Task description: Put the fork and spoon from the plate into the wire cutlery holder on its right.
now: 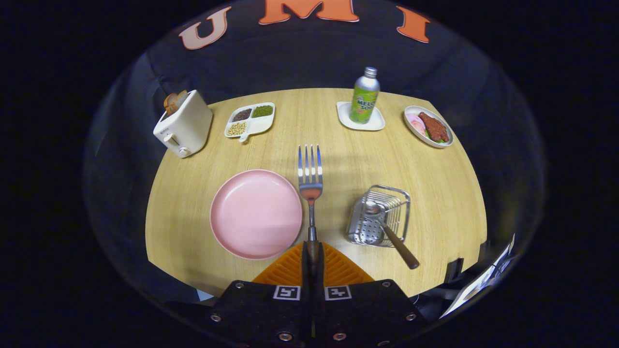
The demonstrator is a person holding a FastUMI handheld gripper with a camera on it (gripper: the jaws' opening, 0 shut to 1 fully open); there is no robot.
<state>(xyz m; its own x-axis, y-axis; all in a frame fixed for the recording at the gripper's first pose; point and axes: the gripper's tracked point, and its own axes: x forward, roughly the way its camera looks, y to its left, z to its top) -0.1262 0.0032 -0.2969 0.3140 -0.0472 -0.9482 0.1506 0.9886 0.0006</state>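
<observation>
Hand-held gripper [311, 251] clasping fork [310, 180] at frame centre, above bench; pink plate [255, 212] empty, spoon [390, 231] already in wire cutlery holder [380, 216]; next, carry fork rightward

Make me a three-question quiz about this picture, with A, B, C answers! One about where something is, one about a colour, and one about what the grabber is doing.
1. Where is the spoon?
A. On the pink plate
B. In the wire cutlery holder
C. Beside the toaster

2. What colour is the plate nearest the fingers?
A. Pink
B. Blue
C. Green

3. What is the gripper doing?
A. Open over the table
B. Shut on the soda bottle
C. Shut on the fork

Answers:
1. B: the spoon's bowl sits inside the wire holder and its brown handle sticks out over the rim.
2. A: the round, empty plate left of the fork is pink.
3. C: both fingers squeeze the fork's handle, with the tines pointing ahead, between the plate and the holder.
</observation>
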